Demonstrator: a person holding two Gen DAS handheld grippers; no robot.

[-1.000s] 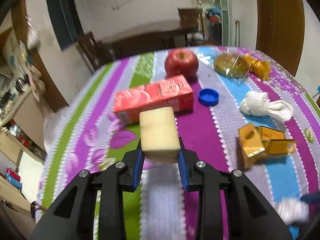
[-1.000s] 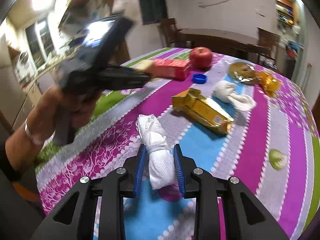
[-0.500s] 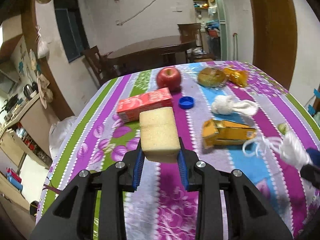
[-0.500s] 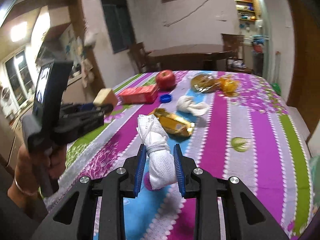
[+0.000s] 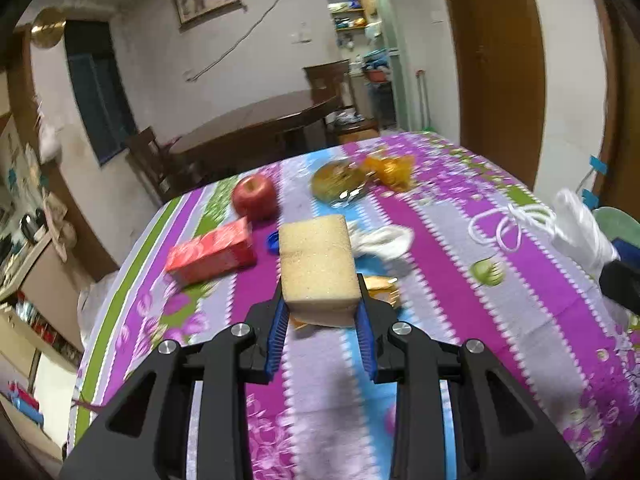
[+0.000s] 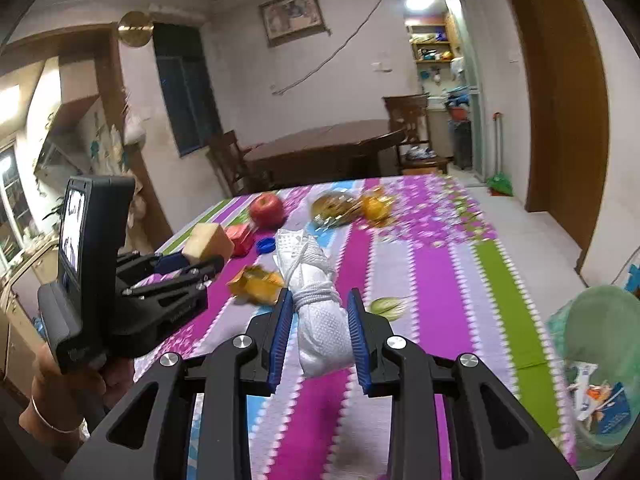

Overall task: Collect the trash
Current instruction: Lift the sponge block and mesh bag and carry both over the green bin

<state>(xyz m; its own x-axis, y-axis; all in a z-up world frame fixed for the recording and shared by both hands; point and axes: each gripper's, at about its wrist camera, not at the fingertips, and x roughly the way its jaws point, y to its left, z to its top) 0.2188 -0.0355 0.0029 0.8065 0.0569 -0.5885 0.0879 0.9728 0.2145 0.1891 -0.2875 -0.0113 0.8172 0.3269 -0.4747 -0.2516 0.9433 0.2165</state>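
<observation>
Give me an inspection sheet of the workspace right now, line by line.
Surface: table under a striped floral cloth.
Job's things: sponge and tied white cloth bundle both lifted; green bin at the table's right edge, with trash inside.
Clutter: apple, red carton, blue cap, gold wrapper, crumpled white cloth, packaged snacks.
Grippers: left gripper shut on sponge; right gripper shut on bundle.
Cables: one wire across the far wall.
Surroundings: dark dining table, chairs, doorway.

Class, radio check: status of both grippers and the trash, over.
Left gripper shut on sponge. Right gripper shut on white bundle. Green bin to the right, path open.
</observation>
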